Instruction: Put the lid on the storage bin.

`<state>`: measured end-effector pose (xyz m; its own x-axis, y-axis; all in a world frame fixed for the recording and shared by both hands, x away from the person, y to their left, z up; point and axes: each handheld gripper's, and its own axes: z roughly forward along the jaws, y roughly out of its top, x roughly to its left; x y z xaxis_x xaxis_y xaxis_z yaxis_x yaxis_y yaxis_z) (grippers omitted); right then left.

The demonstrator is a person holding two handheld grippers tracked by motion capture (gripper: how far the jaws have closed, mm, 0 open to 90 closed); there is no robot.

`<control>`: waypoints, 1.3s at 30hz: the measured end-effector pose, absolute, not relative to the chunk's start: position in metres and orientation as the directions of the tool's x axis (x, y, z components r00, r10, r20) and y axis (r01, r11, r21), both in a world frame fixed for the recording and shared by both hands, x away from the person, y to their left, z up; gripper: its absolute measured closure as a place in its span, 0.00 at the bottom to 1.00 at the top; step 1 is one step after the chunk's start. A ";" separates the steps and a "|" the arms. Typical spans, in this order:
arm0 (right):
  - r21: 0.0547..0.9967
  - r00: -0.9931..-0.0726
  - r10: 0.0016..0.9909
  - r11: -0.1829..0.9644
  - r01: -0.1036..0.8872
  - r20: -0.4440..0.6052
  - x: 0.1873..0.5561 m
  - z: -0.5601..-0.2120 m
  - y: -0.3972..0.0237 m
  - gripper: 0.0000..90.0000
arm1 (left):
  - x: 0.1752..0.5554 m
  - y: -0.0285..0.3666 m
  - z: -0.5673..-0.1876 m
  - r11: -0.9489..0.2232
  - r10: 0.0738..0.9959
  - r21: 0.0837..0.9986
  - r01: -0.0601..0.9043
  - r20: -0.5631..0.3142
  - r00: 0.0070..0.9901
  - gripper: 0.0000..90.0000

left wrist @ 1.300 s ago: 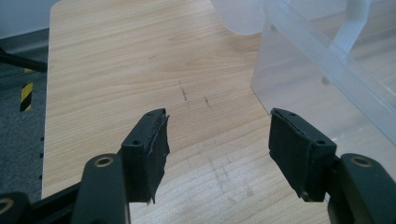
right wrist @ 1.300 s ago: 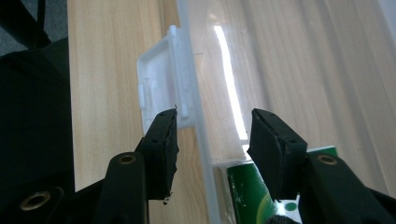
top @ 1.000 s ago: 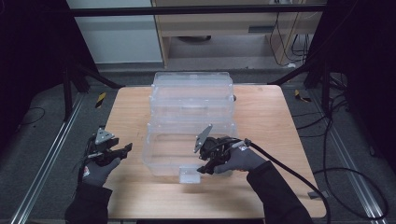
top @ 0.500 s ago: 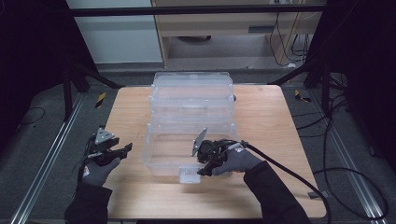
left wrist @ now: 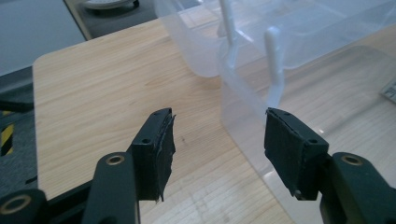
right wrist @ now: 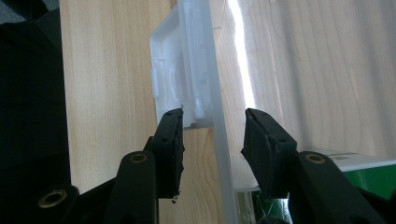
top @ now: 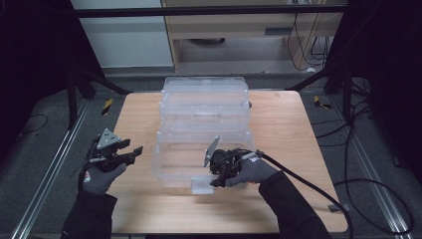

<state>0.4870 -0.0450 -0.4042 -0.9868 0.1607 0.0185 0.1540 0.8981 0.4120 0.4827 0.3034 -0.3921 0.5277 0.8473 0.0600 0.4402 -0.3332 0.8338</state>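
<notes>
A clear plastic bin (top: 174, 164) stands on the wooden table (top: 278, 134), with a second clear shell (top: 205, 97) joined behind it. A white latch (top: 201, 185) hangs on the near wall. My right gripper (top: 215, 180) reaches over that front wall (right wrist: 220, 154) beside the latch (right wrist: 173, 70). Its jaws have just been closing, with the wall between them; the right pad (right wrist: 264, 144) stands clear of it. My left gripper (top: 131, 153) hovers open left of the bin; its jaws have just been closing on nothing. The bin's corner (left wrist: 243, 98) lies just beyond the left gripper (left wrist: 219, 140).
A black cable (top: 318, 186) trails from the right gripper across the table's near right part. Bare wood (left wrist: 102, 93) lies left of the bin. Yellow-and-black objects (top: 107, 106) sit on the floor beside the table, and metal rails (top: 47, 184) run along the left.
The left gripper has risen a little and its jaws have narrowed slightly. The right gripper's jaws have drawn closer around the bin's front wall, with the hand almost still.
</notes>
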 end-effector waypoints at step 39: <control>0.364 -0.992 0.123 0.923 0.126 0.032 0.486 -0.404 -0.039 0.73 | 0.524 0.256 -0.308 -0.620 0.609 0.739 0.264 0.240 0.756 0.50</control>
<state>0.4859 -0.0388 -0.4041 -0.9919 0.1231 0.0323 0.1264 0.9229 0.3637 0.5235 0.2558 -0.3076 0.7564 0.6085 0.2398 0.2643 -0.6197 0.7390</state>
